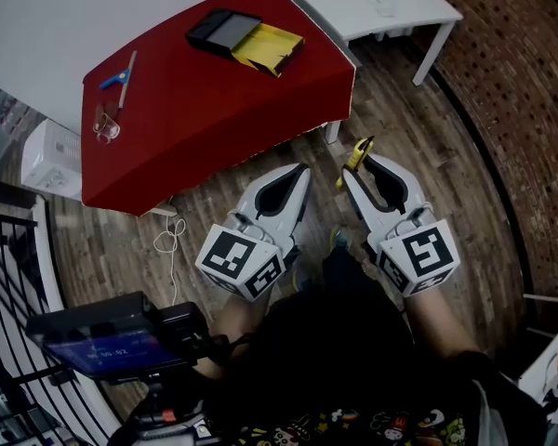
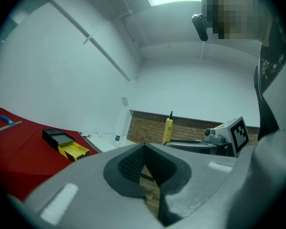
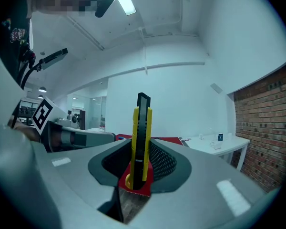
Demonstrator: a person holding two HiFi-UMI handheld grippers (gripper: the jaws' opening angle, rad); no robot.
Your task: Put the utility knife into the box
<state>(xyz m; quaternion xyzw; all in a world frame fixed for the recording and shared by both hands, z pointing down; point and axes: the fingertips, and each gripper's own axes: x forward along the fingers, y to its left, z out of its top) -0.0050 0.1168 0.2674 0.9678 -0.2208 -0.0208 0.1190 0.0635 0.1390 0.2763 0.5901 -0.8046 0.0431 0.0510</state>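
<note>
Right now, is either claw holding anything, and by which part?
Right claw grips the yellow-and-black plastic utility knife by its handle's lower end; the rest protrudes. Left claw is shut, empty.

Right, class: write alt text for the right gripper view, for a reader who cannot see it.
A yellow and black utility knife stands upright, clamped between the jaws of the right gripper. Behind it are a red table, a white table and a brick wall at the right.
</note>
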